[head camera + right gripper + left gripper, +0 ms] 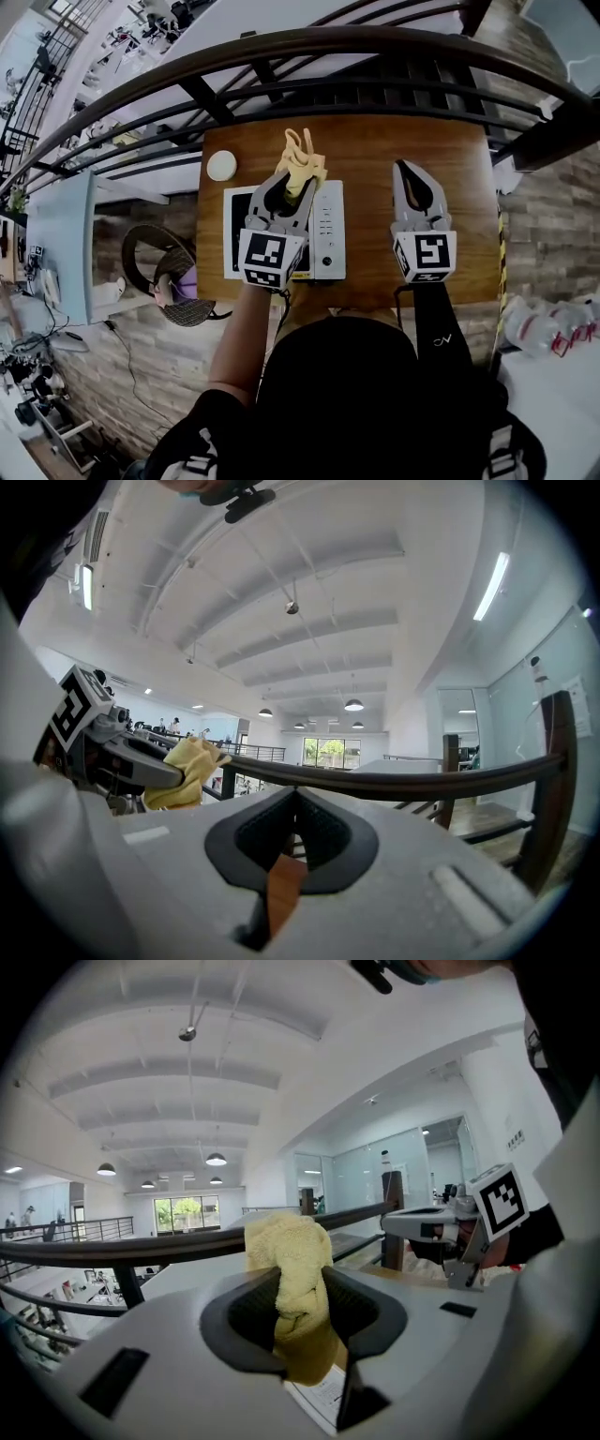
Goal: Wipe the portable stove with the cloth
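Quick status from my end. My left tongs [287, 190] are clamped on the yellow cloth [302, 159]. In the left gripper view it's pinched right between the two jaws, with a fat wad poking out past the tips and a bit hanging down below them.

The portable stove [328, 234] sits directly under the left tongs. They hang over its white control strip and black top, with the tips about level with its far edge. So the bunched-up cloth ends up just past that edge, over the wooden table [375, 150]. I honestly can't tell whether the cloth is touching the stove or hanging above it.

My right tongs [405, 173] are off to the right of the left ones, clear of the stove and over bare wood. Their jaws are pressed together with nothing in them. The right gripper view only shows a sliver of brown tabletop through the gap below.

Both tongs point the same way, side by side and well apart.

There's also a small round white disc [221, 165] on the table, left of the left tongs near the stove's far left corner. A dark railing [281, 45] runs across ahead of both tips.
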A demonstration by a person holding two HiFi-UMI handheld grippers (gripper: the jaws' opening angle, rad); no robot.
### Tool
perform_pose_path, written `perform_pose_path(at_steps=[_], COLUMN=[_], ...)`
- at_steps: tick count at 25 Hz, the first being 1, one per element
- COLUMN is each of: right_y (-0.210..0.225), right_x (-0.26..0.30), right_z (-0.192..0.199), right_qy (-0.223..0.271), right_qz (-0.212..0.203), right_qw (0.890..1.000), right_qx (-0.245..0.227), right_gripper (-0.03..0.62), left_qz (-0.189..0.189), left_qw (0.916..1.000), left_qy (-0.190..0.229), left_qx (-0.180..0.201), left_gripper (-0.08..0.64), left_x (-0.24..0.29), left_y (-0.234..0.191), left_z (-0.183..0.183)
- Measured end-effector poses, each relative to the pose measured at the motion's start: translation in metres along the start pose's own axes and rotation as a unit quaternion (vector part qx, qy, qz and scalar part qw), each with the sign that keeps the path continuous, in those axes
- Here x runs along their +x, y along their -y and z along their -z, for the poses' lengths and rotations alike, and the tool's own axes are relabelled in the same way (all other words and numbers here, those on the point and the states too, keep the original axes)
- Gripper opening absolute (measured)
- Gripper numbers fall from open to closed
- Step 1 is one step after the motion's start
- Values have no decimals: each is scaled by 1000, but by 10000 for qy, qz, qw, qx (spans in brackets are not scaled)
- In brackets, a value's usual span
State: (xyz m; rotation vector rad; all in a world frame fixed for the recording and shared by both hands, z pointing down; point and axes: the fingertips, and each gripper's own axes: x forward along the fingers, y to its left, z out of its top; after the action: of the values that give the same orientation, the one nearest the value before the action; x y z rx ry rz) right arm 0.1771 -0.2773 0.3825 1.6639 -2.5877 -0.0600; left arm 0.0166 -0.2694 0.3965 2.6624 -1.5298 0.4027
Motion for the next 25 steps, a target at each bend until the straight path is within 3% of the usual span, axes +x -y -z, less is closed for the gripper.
perform_pose_path(at_steps=[6,12,15,19,23,25], right_y=[11,12,12,17,23,23], right_x=[-9,-11,-14,-17,-26,-29], right_z=[16,28,31,38,41,41], right_qy=[-116,-241,-267,-333,-346,-340], right_qz=[190,324,366,386,399,424], right_qw=[9997,9989,9985,9981,9980,9979], right_qx=[120,230,292,336,353,360], right_gripper=[3,5,3,3,3,3], left_qz=[647,1044,1356,1556,1463,1378], left_qw=[9946,9762,9555,9144,9011,8889], left_qy=[-782,-1841,-2514,-3655,-4043,-4331], left_qx=[233,473,739,777,556,570], left_gripper=[127,126,126,126,126,126], left_x=[42,79,95,109,113,102], left_y=[36,59,78,95,102,100], left_z=[45,104,138,189,197,205])
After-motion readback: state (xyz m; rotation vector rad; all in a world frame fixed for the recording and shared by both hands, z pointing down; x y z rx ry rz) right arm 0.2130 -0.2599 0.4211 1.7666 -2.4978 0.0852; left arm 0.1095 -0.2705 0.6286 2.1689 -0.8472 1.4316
